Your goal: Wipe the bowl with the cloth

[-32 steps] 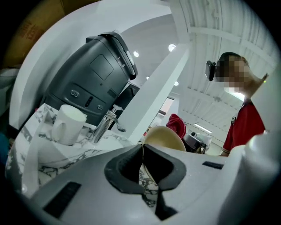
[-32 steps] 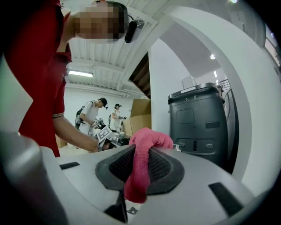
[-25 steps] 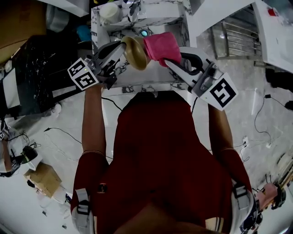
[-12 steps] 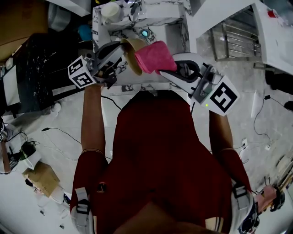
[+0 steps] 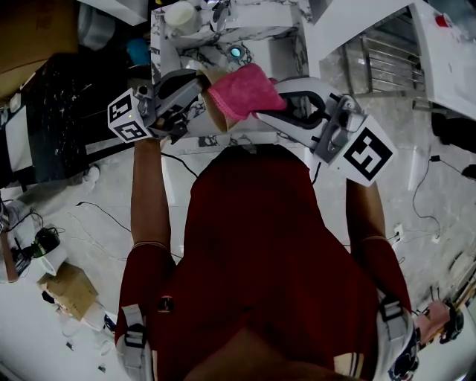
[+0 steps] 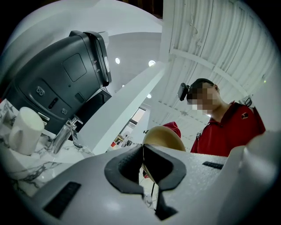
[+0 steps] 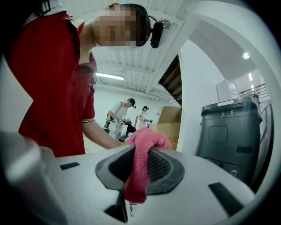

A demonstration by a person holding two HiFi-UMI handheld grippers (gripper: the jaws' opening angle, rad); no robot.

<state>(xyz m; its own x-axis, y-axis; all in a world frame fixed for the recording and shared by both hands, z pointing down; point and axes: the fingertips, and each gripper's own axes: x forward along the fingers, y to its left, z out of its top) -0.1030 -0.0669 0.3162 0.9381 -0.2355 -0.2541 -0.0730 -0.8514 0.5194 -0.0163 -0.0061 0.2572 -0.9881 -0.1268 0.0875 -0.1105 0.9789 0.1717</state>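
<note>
A tan bowl (image 5: 214, 110) is held up in front of the person's chest, tipped on its side, with my left gripper (image 5: 195, 89) shut on its rim. In the left gripper view the bowl's rim (image 6: 163, 135) runs between the dark pads of the left gripper (image 6: 143, 163). A pink cloth (image 5: 242, 89) is pinched in my right gripper (image 5: 262, 111) and lies against the bowl's mouth, hiding most of it. In the right gripper view the cloth (image 7: 141, 154) bunches above the right gripper (image 7: 139, 169) and hangs below it.
A marble counter (image 5: 223, 135) with a sink, a faucet (image 6: 66, 132) and a white cup (image 5: 179, 15) lies ahead. A dark machine (image 6: 57, 88) stands behind the cup. A grey bin (image 7: 230, 127) is at the right. Other people (image 7: 125, 115) stand far off.
Both grippers have drawn nearer to the person's chest and risen. The cloth has slid left over the bowl's mouth, so less of the bowl shows.
</note>
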